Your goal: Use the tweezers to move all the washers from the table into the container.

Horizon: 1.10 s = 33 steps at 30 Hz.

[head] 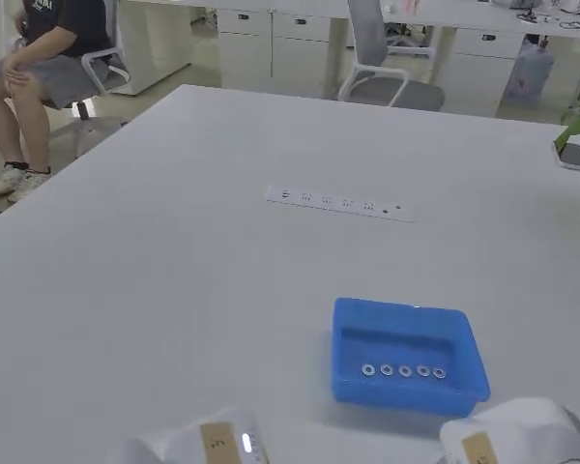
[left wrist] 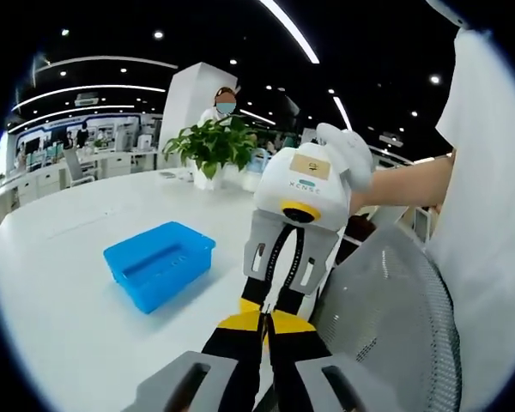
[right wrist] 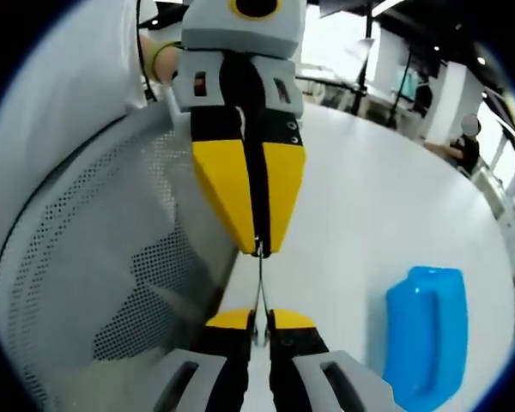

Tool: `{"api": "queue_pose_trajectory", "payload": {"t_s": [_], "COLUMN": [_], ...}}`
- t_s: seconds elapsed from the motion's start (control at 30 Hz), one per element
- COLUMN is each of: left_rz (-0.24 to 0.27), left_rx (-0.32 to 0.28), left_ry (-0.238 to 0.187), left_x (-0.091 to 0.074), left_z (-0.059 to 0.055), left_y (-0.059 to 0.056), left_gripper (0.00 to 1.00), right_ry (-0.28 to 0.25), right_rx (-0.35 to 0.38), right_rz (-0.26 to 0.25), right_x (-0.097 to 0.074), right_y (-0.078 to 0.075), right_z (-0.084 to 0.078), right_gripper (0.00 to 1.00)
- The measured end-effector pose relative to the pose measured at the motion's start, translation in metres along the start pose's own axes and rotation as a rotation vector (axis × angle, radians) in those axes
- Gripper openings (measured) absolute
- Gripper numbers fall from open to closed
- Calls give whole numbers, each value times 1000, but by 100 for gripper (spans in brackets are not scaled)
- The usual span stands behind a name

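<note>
Five washers (head: 404,370) lie in a row on the floor of the blue container (head: 396,309), which sits toward the near right of the white surface (head: 222,271). A white power strip (head: 338,203) lies farther back, at the middle. All the washers I can make out are inside the container, so the moving looks finished or nearly so.

What is in hand appears to be the tool itself. The tweezers (right wrist: 259,287) run as a thin metal sliver between the two grippers, which face each other tip to tip. They are off the near edge of the surface, above a grey mesh chair (right wrist: 112,283). The right gripper (right wrist: 259,324) has its yellow fingers (right wrist: 292,322) clenched on one end. The left gripper (left wrist: 264,326) looks clenched on the other end, its fingers (right wrist: 227,189) pressed flat together where the metal emerges.

To do this well:
- Only one gripper should let go at a time, and only once the other's hold is plainly firm.
- The tweezers are slim and slippery, so a grasp well down the shank will hold better than one at the very tip.
- The handover is safer over the surface than over the chair, where a dropped tool could slip away.
- Before setting the tool aside, the surface is worth a scan for a stray washer.
</note>
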<state>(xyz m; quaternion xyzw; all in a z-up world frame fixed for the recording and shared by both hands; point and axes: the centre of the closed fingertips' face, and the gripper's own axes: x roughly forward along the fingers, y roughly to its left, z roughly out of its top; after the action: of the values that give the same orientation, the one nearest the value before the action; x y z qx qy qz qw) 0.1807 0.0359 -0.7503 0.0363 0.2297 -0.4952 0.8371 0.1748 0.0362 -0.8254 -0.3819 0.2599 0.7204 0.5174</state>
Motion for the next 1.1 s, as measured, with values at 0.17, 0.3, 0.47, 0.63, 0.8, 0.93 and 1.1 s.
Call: {"api": "queue_pose_trajectory", "payload": {"t_s": [0.17,0.3,0.47,0.63,0.8,0.93,1.1], "left_rz": [-51,-54,-47,-52,-81,-103,-120], "left_rx": [76,191,269,303,303,284,250], "left_ry": [71,115,204,285,335,373,455], "left_x": [10,17,24,31,31,31,30], "left_z": [-5,-3,-11,-21,-28,-33,-43], "left_y": [0,0,6,19,23,28,33], "left_gripper": [0,0,0,0,0,0,0], "right_ry": [37,67,98,86,36,-72,-224], "right_rx": [-37,-44,-27,11,65,239,413], "right_rz": [-16,-25,-64,-118,-163,-190,-275], "right_x": [-2,-5,-8,-7,-5,-8,-30], "right_y": [-2,-5,-11,-19,-22,-21,-21], "right_z": [-5,-11,-24,-35,-36,-32,-32], "right_gripper": [3,3,4,4,5,10,19]}}
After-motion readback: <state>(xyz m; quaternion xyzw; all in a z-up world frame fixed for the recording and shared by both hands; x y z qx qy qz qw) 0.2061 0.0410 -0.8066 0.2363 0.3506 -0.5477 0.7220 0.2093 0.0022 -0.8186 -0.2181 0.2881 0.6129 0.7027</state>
